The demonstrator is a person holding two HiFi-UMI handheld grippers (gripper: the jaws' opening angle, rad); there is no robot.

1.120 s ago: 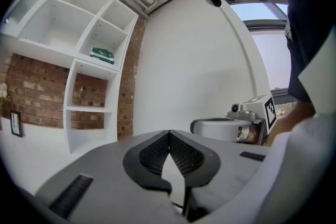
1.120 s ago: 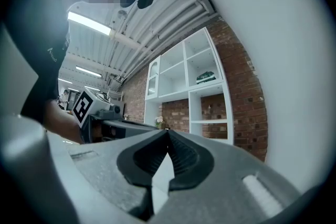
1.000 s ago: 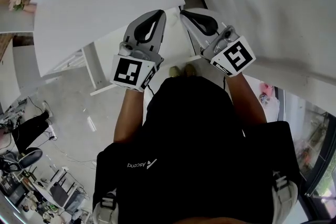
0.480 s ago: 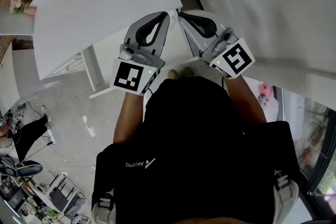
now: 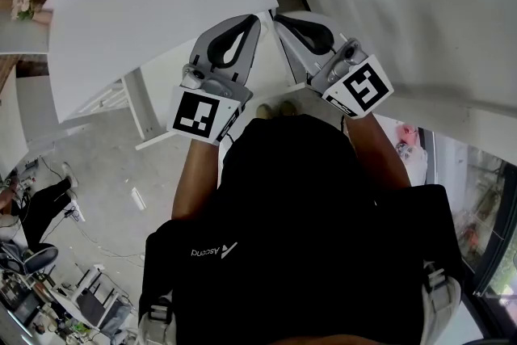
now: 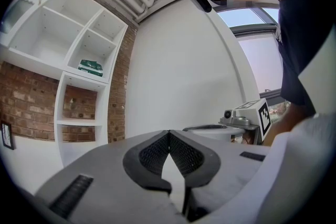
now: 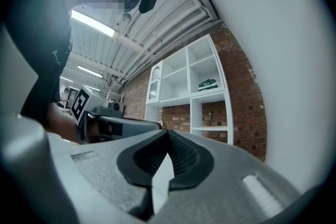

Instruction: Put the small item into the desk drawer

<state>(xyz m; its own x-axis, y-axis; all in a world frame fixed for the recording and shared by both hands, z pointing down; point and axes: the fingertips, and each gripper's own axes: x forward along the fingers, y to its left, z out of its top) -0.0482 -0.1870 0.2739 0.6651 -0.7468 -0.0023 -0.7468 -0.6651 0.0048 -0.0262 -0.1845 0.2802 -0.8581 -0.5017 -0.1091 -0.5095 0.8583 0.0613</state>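
Observation:
Both grippers are held level in front of the person's chest, side by side, tips close together. My left gripper (image 5: 254,18) (image 6: 168,132) is shut, its dark ribbed pads meeting with nothing between them. My right gripper (image 5: 279,17) (image 7: 168,132) is shut too and empty. The white desk (image 5: 161,4) lies ahead and to the left in the head view. No small item shows in any view, and I cannot make out a drawer. Each gripper view catches the other gripper's marker cube (image 6: 261,115) (image 7: 80,104) to the side.
White open shelving (image 6: 79,60) (image 7: 191,86) stands against a brick wall, with a green box (image 6: 90,67) in one compartment. A white wall (image 5: 404,4) runs along the right. A desk leg (image 5: 137,105), floor cables and office chairs (image 5: 32,254) lie lower left.
The left gripper has shifted slightly up and toward the right gripper, so the tips are closer. Both stay shut and empty.

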